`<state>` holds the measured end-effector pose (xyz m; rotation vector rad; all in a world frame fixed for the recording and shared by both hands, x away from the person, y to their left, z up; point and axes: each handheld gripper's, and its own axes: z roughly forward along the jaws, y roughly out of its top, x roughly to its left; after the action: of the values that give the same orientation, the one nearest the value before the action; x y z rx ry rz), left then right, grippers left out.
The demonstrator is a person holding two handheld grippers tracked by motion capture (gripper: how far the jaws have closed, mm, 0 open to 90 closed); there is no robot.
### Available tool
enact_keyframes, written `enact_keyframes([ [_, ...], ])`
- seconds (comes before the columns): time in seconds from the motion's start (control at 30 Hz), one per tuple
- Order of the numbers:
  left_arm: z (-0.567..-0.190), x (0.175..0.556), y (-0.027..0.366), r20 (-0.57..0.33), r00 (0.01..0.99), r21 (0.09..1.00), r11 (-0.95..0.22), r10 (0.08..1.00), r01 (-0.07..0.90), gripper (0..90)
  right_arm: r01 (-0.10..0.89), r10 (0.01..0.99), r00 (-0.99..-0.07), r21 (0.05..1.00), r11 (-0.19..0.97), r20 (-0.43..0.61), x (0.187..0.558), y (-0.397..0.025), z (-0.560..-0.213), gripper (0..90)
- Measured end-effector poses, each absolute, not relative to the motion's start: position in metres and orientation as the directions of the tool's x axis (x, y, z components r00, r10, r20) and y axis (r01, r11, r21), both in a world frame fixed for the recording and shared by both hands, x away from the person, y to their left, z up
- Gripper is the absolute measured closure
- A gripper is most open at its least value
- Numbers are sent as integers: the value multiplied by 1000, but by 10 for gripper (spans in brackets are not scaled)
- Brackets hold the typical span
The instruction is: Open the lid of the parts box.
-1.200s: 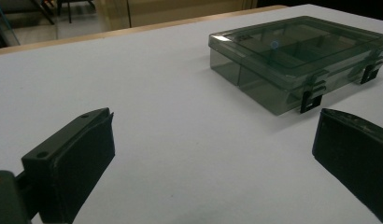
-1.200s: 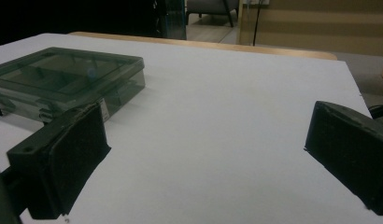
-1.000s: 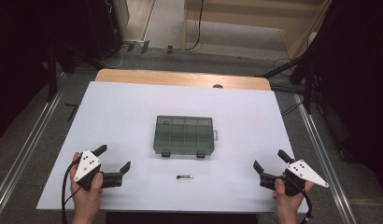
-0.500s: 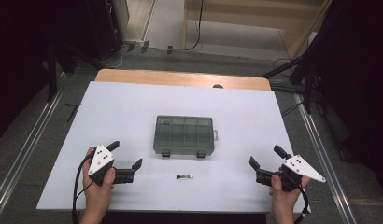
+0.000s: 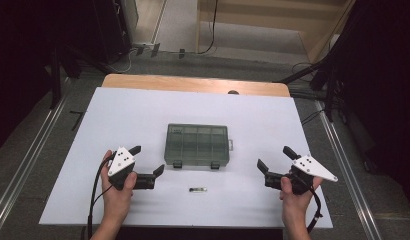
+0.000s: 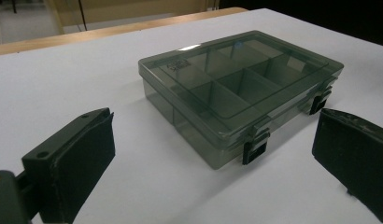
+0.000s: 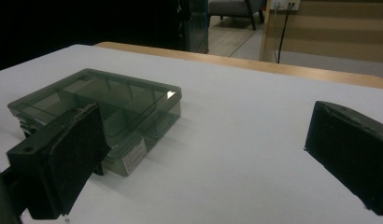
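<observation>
Both the left gripper (image 5: 147, 160) and right gripper (image 5: 274, 159) gape wide, flanking the closed box (image 5: 197, 145) across bare tabletop (image 5: 133, 110).

A white table (image 5: 143, 115) with a wooden far edge (image 5: 193, 84) stands on a grey floor (image 5: 183, 30) between metal rails (image 5: 23, 165). Beyond it, cables (image 5: 213, 30) trail over the floor past pale wooden panelling (image 5: 273, 20). Both sides of the room lie in darkness.
</observation>
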<state>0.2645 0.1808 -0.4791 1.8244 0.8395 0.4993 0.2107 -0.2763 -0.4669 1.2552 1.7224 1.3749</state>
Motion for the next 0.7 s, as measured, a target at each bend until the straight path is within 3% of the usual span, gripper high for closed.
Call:
enact_keyframes([
  [0.23,-474,269,173,-76,645,914,-205,761,350,24,307,915,-391,951,24,103,220,-268,-463,32],
  [0.27,-473,270,173,-84,640,916,-194,763,351,119,314,912,-393,949,15,116,223,-265,-463,53],
  [0.33,-473,271,172,-90,637,915,-189,765,356,146,319,909,-398,948,15,120,225,-263,-463,77],
  [0.37,-473,272,171,-91,637,914,-189,765,358,178,329,902,-415,944,24,122,230,-259,-464,149],
  [0.47,-473,275,170,-95,621,916,-176,778,361,313,344,896,-429,938,41,118,236,-254,-464,167],
  [0.5,-473,276,170,-111,619,915,-163,777,369,313,351,896,-429,935,46,117,238,-251,-463,202],
  [0.53,-472,278,169,-127,620,914,-150,774,376,401,353,906,-410,934,51,106,243,-247,-462,250],
  [0.7,-469,286,169,-162,629,902,-145,760,407,620,368,889,-436,929,34,140,252,-240,-461,433],
])
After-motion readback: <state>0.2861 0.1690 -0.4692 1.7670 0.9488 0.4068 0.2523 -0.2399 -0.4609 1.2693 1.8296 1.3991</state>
